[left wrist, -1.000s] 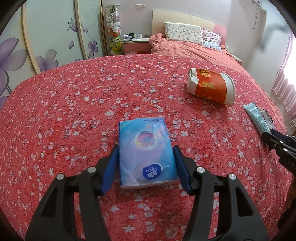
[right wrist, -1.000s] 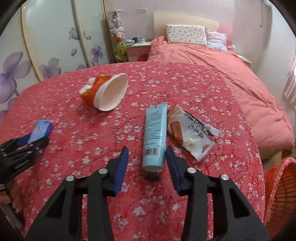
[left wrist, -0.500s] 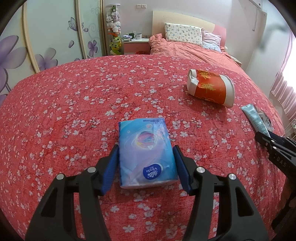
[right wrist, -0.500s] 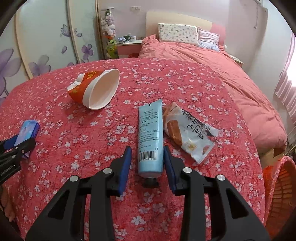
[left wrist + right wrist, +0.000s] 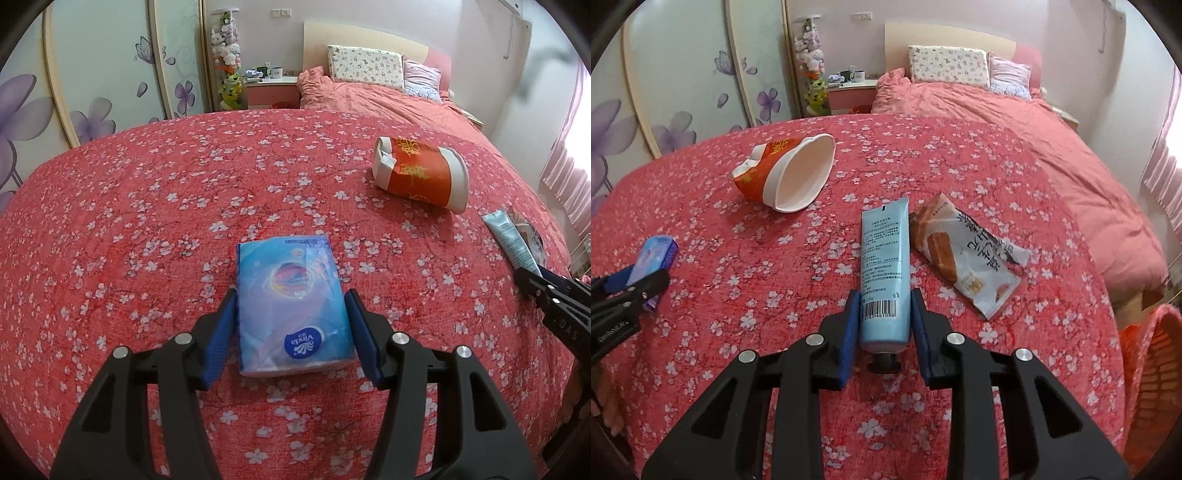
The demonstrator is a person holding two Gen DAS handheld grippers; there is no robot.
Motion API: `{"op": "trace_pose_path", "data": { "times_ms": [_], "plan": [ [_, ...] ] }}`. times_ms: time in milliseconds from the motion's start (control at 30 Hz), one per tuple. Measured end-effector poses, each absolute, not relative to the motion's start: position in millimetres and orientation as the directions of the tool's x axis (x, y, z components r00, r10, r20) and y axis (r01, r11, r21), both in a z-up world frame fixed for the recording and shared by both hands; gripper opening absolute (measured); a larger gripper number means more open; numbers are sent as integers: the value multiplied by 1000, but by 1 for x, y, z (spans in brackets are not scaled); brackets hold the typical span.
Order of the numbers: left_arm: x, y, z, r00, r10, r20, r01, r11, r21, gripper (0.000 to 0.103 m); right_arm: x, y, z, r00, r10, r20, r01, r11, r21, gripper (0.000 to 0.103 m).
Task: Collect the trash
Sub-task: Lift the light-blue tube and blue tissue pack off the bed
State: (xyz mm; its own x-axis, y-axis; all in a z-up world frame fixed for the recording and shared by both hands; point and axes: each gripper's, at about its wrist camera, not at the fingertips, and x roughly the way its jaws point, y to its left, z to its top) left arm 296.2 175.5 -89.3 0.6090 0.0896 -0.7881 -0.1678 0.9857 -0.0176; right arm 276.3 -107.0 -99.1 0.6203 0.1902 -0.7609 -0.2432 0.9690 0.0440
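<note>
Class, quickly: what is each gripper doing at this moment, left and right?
Left gripper: shut on the tissue pack.
Right gripper: jaws have just been closing, now shut on the blue tube.

Orange basket (image 5: 1156,373): cut off by right edge. Snack wrapper (image 5: 526,230): mostly hidden behind tube (image 5: 511,238). Nightstand items (image 5: 267,72): too small to identify.
</note>
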Motion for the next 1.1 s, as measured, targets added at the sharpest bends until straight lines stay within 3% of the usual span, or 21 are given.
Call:
{"op": "trace_pose_path", "data": {
  "times_ms": [633,1100],
  "plan": [
    [287,179,-82,654,12,-756,-134,986,-101,52,248,-134,-94,624,261,-736,-254,959,125,27],
    [267,141,-37,732,-51,-680,-30,994,-107,52,215,-166,-59,703,280,-653,-231,959,162,27]
  ]
}}
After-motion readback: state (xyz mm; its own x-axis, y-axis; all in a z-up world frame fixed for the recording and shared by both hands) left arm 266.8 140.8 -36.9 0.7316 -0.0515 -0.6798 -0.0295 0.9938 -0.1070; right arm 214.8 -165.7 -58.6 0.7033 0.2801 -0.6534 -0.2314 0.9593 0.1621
